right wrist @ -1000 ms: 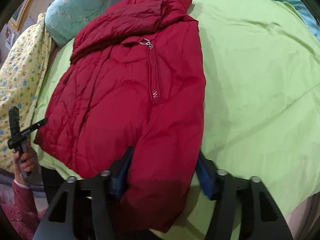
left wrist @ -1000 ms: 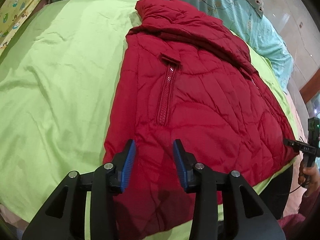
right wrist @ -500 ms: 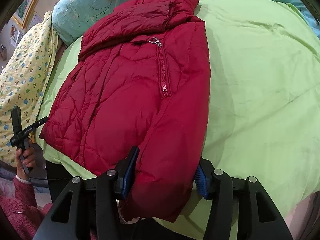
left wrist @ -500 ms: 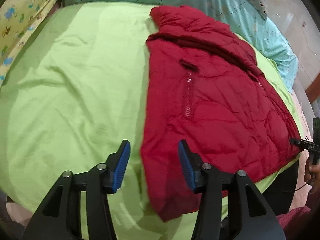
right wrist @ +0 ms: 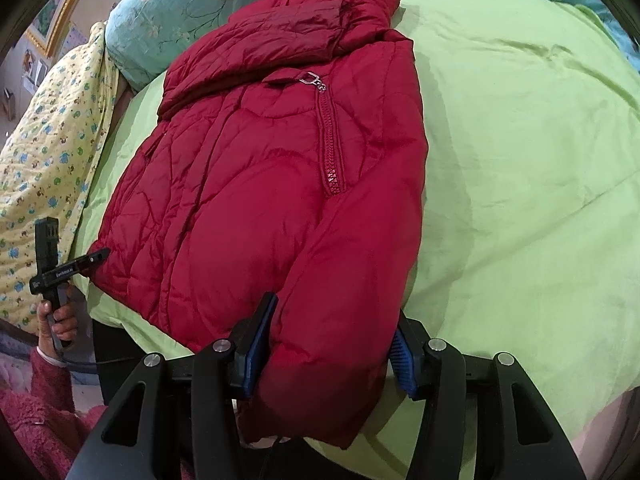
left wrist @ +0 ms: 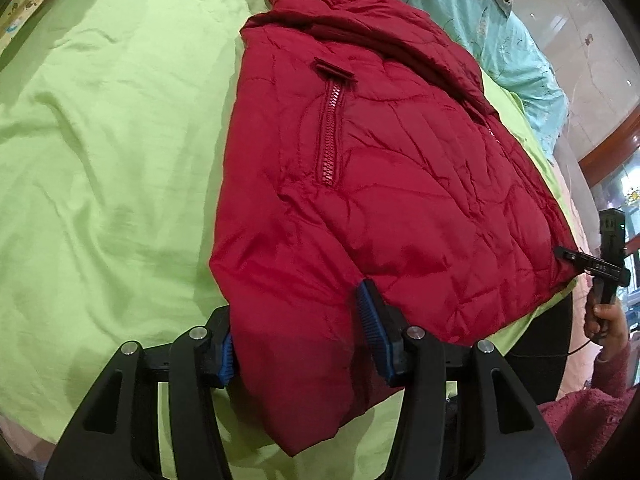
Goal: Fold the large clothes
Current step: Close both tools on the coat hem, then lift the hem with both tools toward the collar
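A red puffer jacket (left wrist: 380,184) lies flat on a lime green bedsheet (left wrist: 104,152), collar far, hem toward me. Its sleeve end runs between the open jaws of my left gripper (left wrist: 296,332); the blue pads stand wide on either side of the cloth. In the right wrist view the same jacket (right wrist: 256,184) has its other sleeve end lying between the open jaws of my right gripper (right wrist: 332,344). Each gripper shows small in the other's view, at the jacket's hem corner.
Teal floral pillows (left wrist: 504,24) lie behind the collar. A yellow patterned quilt (right wrist: 44,152) lies at the left of the bed in the right wrist view. The bed's near edge drops off just below the grippers.
The left gripper moved right and forward, so the sleeve now lies between its jaws. The right gripper stayed around its sleeve and shifted slightly.
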Available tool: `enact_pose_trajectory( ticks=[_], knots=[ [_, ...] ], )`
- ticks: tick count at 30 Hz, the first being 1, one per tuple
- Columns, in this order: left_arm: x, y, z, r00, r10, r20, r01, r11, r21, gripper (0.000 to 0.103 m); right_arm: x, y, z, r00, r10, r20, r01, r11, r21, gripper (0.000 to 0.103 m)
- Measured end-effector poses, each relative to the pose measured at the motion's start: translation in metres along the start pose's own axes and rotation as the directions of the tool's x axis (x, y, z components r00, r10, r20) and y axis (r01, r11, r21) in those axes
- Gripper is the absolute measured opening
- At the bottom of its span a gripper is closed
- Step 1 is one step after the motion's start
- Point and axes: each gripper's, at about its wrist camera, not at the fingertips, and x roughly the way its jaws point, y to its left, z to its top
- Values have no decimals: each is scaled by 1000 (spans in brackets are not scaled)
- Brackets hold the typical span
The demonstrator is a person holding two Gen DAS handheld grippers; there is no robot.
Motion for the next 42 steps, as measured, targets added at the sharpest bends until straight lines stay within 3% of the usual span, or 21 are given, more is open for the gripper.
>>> enact_pose_trajectory(
  ticks=[4, 8, 14, 23, 32, 42],
  knots=[
    [1, -7, -2, 1000, -13, 1, 13, 999, 31, 50, -2, 0, -2, 1000, 12, 3, -12, 1000, -5, 55],
    [-2, -11, -1, 1000, -15, 25, 14, 999, 48, 29, -5, 3, -4, 1000, 14, 14, -14, 1000, -19, 46],
    [-27, -26, 3, 991, -30, 128, 19, 996, 86, 21, -19, 4, -5, 992, 85, 93, -85, 996, -13, 33],
    [-58, -33, 21, 959, -90, 270, 74, 995, 69, 18, -44, 4, 4, 956, 195, 218, -198, 980, -8, 28],
    [-64, -34, 28, 947, -97, 306, 78, 994, 72, 18, -57, 8, 13, 941, 207, 269, -203, 978, -45, 27],
    [-77, -33, 43, 920, -127, 371, 115, 992, 56, 18, -72, 12, 33, 900, 218, 378, -210, 976, -61, 27]
  ],
)
